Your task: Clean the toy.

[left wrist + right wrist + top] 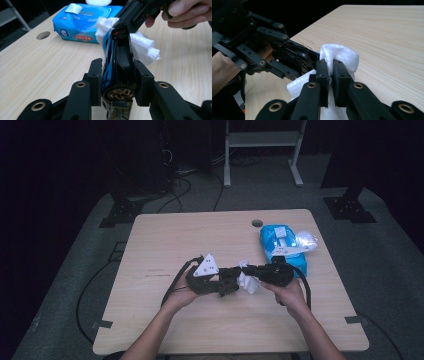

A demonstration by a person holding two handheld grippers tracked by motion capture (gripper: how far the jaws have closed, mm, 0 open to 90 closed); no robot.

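Table (165, 320) of pale wood is seen from above, with two forearms coming in from its near edge. At the left, the left gripper (231, 281) is held level above the middle of the table, and its jaws are pressed onto the sides of a blue and black toy car (117, 62), which is clamped nose-up between the pads with a gold-spoked wheel showing at the bottom in the left gripper view. Just beside it, a white wipe (248, 281) is laid against the upper end of the car. The wipe (339, 53) is pinched in the right gripper (330, 68), whose jaws are closed on a fold of it with hardly any gap between the pads. The right gripper (252, 270) is met tip to tip with the left one in the high view. Farther right, near the far edge, a blue pack of wet wipes (282, 247) is lain flat on the table, its lid flipped open
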